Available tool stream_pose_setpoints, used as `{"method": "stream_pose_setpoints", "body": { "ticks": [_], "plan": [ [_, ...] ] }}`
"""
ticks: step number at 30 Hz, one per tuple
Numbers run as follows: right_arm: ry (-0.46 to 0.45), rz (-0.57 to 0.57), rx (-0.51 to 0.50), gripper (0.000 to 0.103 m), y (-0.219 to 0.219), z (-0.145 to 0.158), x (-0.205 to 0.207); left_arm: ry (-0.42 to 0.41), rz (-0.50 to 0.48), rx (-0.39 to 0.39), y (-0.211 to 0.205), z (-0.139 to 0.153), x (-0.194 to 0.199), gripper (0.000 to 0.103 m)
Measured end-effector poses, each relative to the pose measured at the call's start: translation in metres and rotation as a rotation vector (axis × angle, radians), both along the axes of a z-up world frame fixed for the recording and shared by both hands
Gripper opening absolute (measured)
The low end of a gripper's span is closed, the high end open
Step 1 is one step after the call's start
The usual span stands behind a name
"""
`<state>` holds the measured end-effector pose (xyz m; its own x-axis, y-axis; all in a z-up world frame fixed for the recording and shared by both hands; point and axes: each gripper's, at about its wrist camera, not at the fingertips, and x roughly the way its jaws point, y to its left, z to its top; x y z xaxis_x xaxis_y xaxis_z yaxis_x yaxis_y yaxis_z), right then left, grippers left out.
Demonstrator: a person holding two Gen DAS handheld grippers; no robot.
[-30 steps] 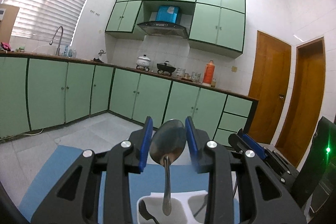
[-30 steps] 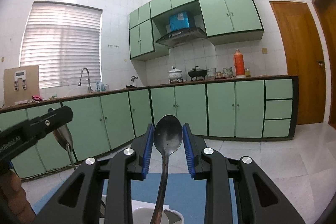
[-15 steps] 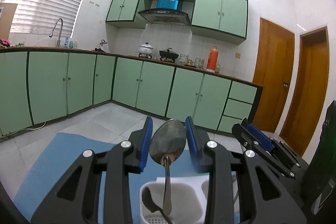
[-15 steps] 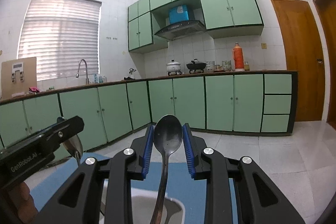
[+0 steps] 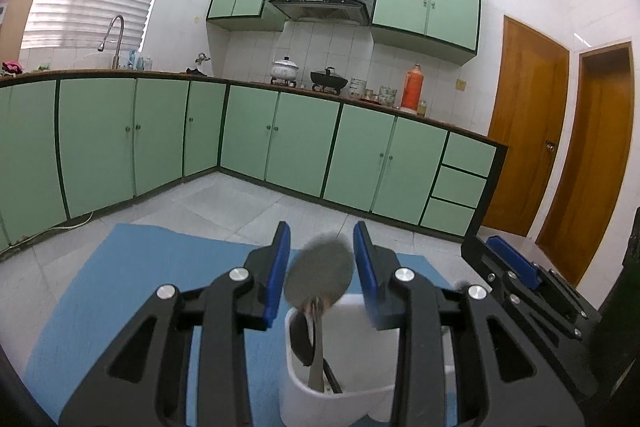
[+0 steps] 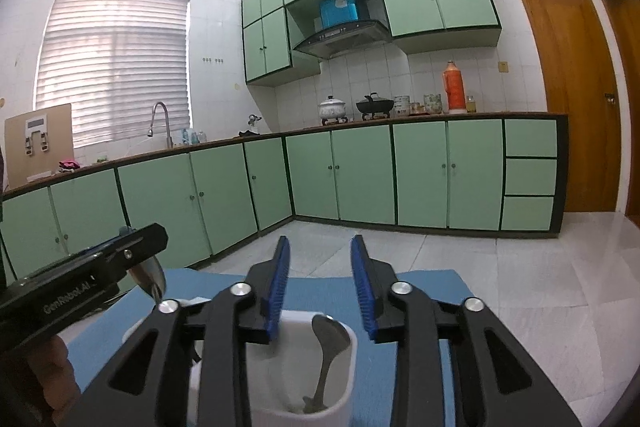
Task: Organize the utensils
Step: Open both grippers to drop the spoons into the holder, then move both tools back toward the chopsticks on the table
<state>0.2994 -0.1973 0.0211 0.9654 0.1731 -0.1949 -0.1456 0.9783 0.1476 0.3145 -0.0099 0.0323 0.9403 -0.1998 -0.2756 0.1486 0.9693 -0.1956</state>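
Two spoons meet one white holder (image 6: 348,383) on the blue mat (image 5: 120,291). Your right gripper (image 6: 320,291) is opening, its spoon (image 6: 328,351) free, standing inside the holder. Your left gripper (image 5: 322,275) pinches the other spoon (image 5: 320,275) just above the holder.

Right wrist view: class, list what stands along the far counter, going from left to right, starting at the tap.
Tap → white pot → black wok → orange flask.
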Motion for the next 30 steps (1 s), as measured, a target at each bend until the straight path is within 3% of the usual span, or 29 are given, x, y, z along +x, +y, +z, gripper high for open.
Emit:
{"method": "stream_pose_setpoints", "body": {
  "ticks": [3, 8, 10, 15, 19, 30],
  "plan": [
    [0.001, -0.004, 0.003, 0.041, -0.002, 0.001, -0.007, -0.006, 0.008, 0.005, 0.003, 0.001, -0.007, 0.034],
    [0.009, -0.024, 0.004, 0.049, -0.01, 0.002, -0.025, -0.015, 0.016, 0.008, 0.009, 0.003, -0.023, 0.052],
    [0.014, -0.036, 0.007, 0.058, -0.015, 0.002, -0.035, -0.016, 0.023, 0.015, 0.012, 0.003, -0.032, 0.065],
    [0.03, -0.056, 0.001, 0.075, -0.025, -0.001, -0.065, -0.024, 0.019, 0.032, 0.02, 0.0, -0.063, 0.086],
    [0.056, -0.065, 0.0, 0.086, -0.031, -0.008, -0.094, -0.011, 0.015, 0.057, 0.024, -0.007, -0.091, 0.09],
    [0.133, -0.098, -0.004, 0.094, -0.035, -0.039, -0.164, 0.081, -0.002, 0.076, 0.03, -0.045, -0.163, 0.094]
  ]
}}
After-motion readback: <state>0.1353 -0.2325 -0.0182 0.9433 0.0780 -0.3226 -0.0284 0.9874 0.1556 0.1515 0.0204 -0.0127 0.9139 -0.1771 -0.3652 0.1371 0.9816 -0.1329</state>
